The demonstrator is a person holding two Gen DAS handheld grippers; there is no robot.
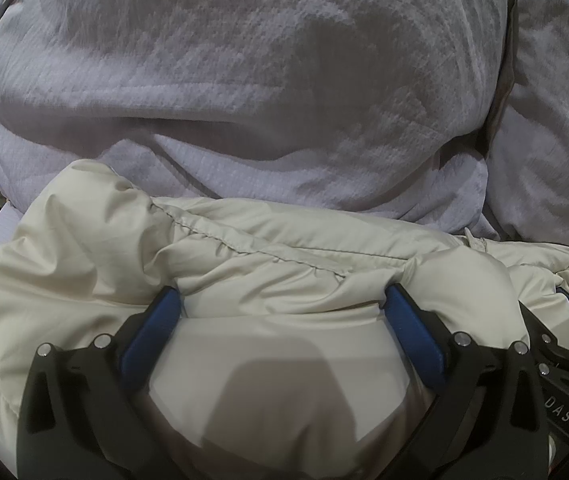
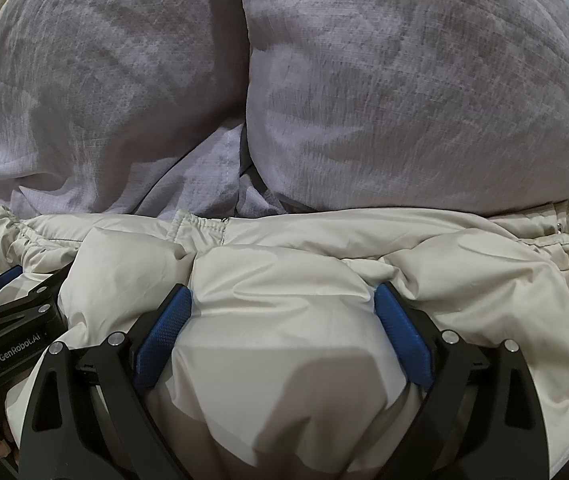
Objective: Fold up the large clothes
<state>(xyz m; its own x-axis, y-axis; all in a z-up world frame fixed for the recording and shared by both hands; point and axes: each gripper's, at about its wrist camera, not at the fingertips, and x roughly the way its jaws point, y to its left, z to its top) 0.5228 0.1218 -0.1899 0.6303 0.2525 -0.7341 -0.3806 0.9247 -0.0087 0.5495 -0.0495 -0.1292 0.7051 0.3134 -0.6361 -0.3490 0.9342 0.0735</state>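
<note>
A: Where is the jacket (image 1: 244,248) right now?

B: The cream puffer jacket lies bunched along the near edge of the bed, just in front of two grey pillows (image 2: 424,100). Its elastic hem (image 2: 204,224) runs along the pillow side.

A: And the grippers?

B: Side by side, nearly touching. The left gripper (image 1: 282,300) stands wide, with a fat roll of padding bulging between its blue pads (image 1: 152,332). The right gripper (image 2: 282,300) is much the same: fingers far apart, a thick bulge of jacket filling the gap. The pads press the fabric on both sides, but whether either is truly clamped I cannot tell; the padding is so puffy it fills the span anyway.

A: So how should the fold go?

B: My guess is they're gathering a doubled layer to carry it over. Squeeze until the padding compresses, or the slick shell will likely slip out. Move both hands together at the same height, so the fold line stays straight. Lay it down flat, then press the air out before letting go.
</note>
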